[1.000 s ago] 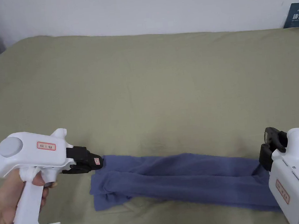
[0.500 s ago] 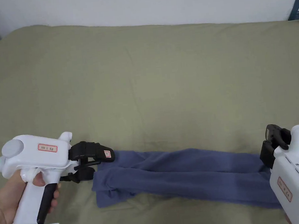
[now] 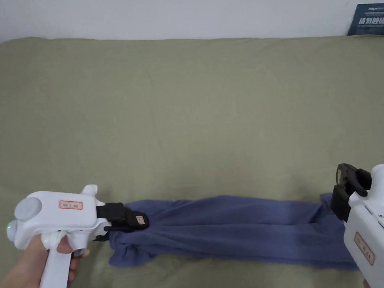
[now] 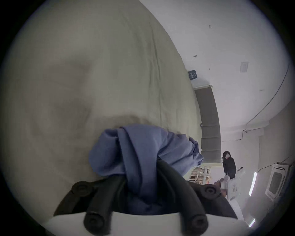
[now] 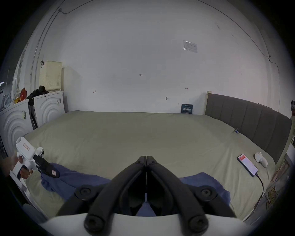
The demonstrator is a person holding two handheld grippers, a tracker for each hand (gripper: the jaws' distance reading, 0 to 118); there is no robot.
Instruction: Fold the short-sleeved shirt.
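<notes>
Low in the frame, the blue shirt (image 3: 236, 226) lies in a long bunched strip across the green bed (image 3: 192, 108). At lower left, the left gripper (image 3: 140, 221) pinches the shirt's end between its jaws. At lower right, the right gripper (image 3: 343, 194) has its jaws pressed together above the shirt's other end. Far back, a dark card (image 3: 371, 19) leans on the wall.
</notes>
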